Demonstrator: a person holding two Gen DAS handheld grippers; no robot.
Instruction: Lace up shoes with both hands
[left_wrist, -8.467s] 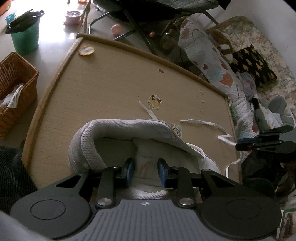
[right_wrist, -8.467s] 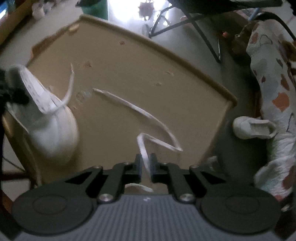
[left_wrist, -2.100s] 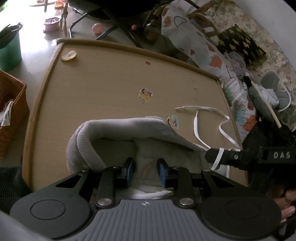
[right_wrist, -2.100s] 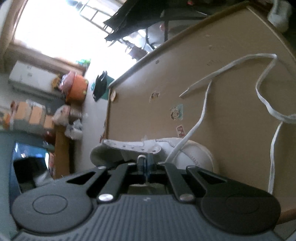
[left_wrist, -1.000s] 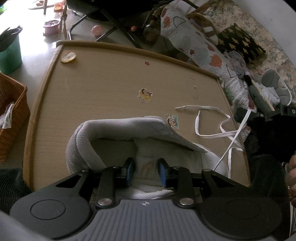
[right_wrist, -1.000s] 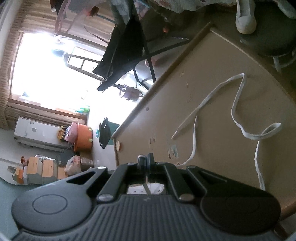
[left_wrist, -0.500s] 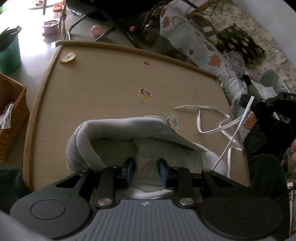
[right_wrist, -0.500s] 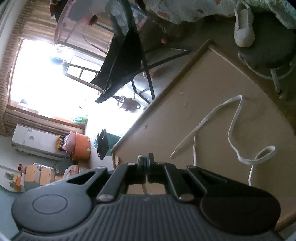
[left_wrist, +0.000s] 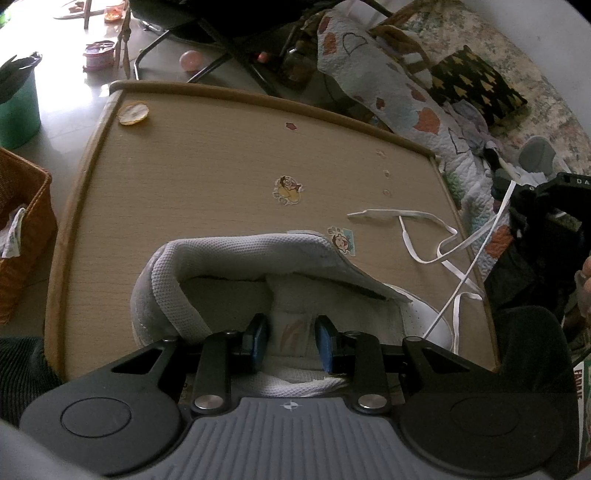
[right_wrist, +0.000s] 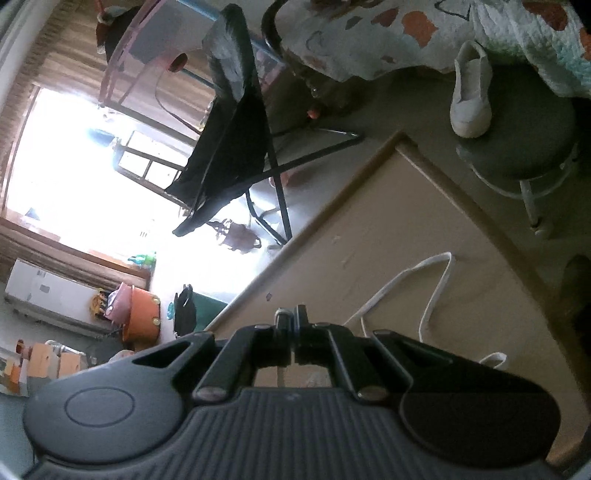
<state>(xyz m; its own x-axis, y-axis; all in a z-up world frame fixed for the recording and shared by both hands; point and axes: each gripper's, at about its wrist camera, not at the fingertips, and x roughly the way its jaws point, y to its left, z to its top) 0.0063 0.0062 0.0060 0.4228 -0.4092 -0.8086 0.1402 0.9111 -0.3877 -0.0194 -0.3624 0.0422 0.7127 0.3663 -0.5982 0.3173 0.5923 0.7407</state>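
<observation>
Since a second ago the right gripper (right_wrist: 291, 325) has drawn back and up from the shoe (left_wrist: 258, 273), and the lace (left_wrist: 469, 269) now runs taut from the shoe's toe end to it, off the table's (left_wrist: 221, 155) right edge. Its jaws stand pressed together on that lace; a pale end shows between the tips in the right wrist view. The left gripper (left_wrist: 291, 338) has not shifted: its blue pads (left_wrist: 256, 334) sit part-open on either side of the shoe's tongue, steadying the shoe, which lies on the table right in front of that gripper. Whether the pads squeeze the tongue I cannot tell. Beyond the shoe, the lace's other end lies slack in loops near the table's right edge.

To do this pull well, I judge the left gripper should keep the shoe still while the right draws the lace straight along the line of the eyelet, stopping once the slack is gone. Pulling sideways could drag the shoe or tip it. The loose loops should stay clear of the taut run, so nothing knots.
</observation>
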